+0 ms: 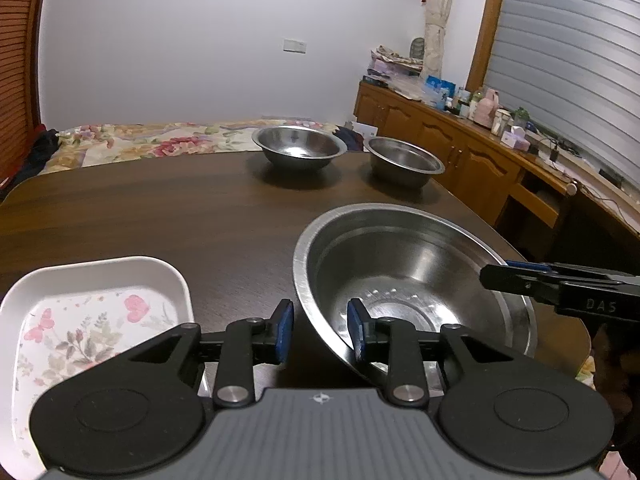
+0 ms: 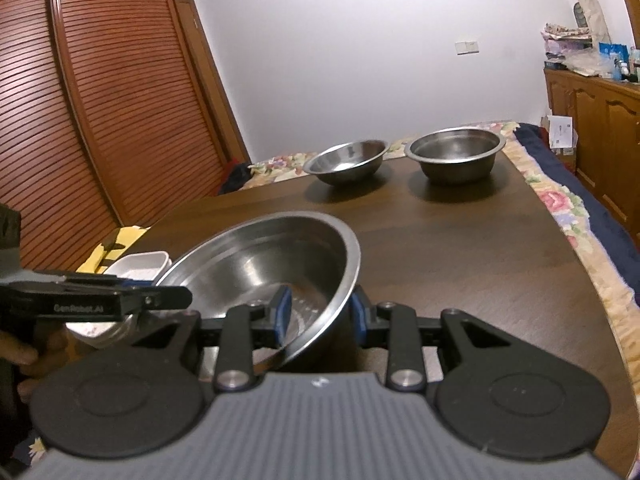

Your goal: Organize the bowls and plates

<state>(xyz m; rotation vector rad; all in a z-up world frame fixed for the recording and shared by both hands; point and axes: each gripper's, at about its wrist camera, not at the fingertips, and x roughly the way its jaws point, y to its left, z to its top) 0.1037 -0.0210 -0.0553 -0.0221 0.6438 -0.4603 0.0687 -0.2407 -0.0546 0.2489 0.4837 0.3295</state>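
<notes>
Large steel bowl on the dark wooden counter, near edge, its rim between the fingers of both tools. Left tool: jaws astride the bowl's left rim, a visible gap at the outer pad; released. Right tool: jaws astride the right rim, pads not seen pressing; released. Left view alone shows the floral white tray, just left of the bowl, and the cluttered sideboard. Right view alone shows the louvred wardrobe doors and a hand. Two smaller steel bowls at the far edge, side by side, apart. Bare counter between near and far bowls.
</notes>
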